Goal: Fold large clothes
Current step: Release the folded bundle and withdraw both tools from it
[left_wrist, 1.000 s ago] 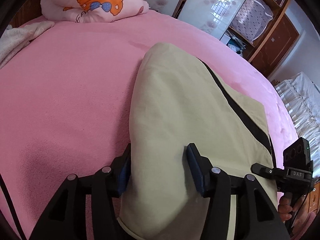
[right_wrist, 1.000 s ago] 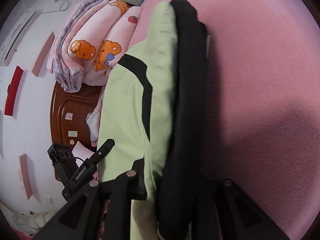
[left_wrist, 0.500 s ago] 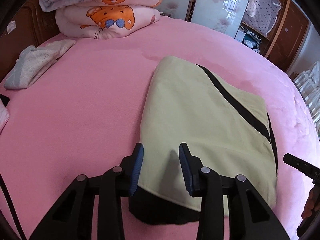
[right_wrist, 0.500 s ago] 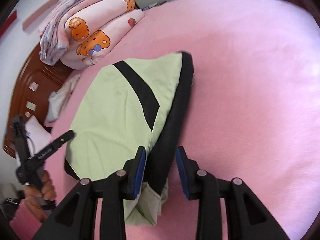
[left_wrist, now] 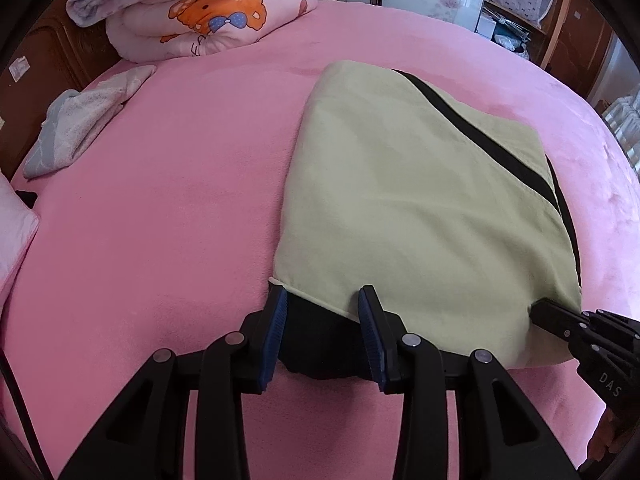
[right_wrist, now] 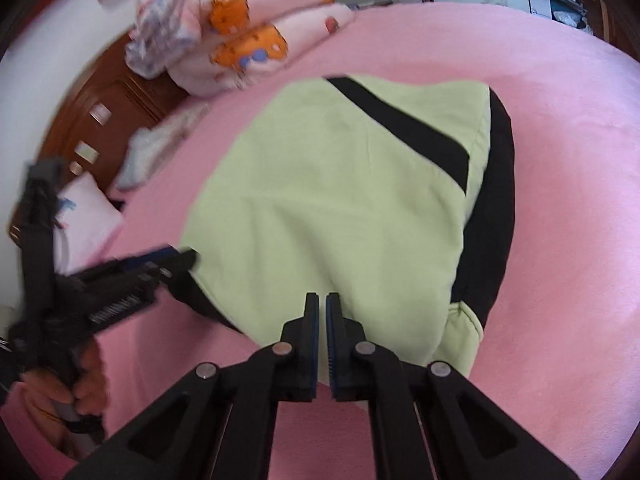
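a folded green and black garment (left_wrist: 416, 208) lies flat on the pink bed (left_wrist: 168, 208), filling the centre and right of the left wrist frame and the middle of the right wrist frame. a black stripe crosses its green top layer, and a black layer shows along its right edge and at its near corners. the left gripper (left_wrist: 322, 300), bottom centre of its own frame, stands released, its blue pads parted with nothing pressed between them, over the garment's near left corner. the right gripper (right_wrist: 322, 300), bottom centre of its frame, has just been closing and is now clenched on nothing, its tips above the garment's near edge. a stack of folded pink quilts (left_wrist: 208, 16) with orange bears sits at the upper left, and a small pale towel (left_wrist: 80, 128) lies at the left of the bed.
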Available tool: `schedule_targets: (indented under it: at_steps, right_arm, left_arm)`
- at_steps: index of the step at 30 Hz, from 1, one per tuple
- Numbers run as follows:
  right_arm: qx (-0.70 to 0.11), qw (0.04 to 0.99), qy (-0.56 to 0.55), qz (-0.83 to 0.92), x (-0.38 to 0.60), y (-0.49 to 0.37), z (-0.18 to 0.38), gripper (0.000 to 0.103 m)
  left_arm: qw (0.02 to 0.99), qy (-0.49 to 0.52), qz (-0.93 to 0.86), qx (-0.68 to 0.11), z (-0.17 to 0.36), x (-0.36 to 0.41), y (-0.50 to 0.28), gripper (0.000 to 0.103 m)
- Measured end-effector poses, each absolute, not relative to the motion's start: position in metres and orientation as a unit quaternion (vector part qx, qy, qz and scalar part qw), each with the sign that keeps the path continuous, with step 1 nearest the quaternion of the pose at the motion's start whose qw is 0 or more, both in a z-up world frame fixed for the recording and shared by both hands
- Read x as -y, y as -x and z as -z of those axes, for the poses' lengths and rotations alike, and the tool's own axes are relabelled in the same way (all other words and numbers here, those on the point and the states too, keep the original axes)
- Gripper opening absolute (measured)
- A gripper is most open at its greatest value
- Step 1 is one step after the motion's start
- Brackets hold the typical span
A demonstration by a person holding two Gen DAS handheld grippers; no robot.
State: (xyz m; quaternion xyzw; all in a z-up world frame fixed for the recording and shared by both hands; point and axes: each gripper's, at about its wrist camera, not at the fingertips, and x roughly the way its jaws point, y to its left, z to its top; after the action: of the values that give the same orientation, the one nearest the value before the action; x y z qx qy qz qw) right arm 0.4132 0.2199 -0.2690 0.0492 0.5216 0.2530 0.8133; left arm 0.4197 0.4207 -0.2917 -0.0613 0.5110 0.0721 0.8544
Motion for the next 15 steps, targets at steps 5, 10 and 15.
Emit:
schedule_targets:
  at_steps: [5,10,15]
  right_arm:
    - [-0.552,0.801,-0.079,-0.216,-0.199,-0.413,0.286,0.0]
    - [-0.563,0.806,-0.089,-0.157,-0.166,-0.392,0.296,0.0]
    - [-0.585,0.796,-0.103,-0.114,-0.15,-0.379,0.305,0.0]
  left_arm:
    - [0.844,0.139,-0.063,-0.514,0.306,-0.447,-0.418,0.046]
    - [0.845,0.137,-0.072,-0.512,0.307,-0.446,-0.417,0.046]
    - [0.853,0.12,-0.097,-0.498,0.291,-0.433,-0.41,0.046]
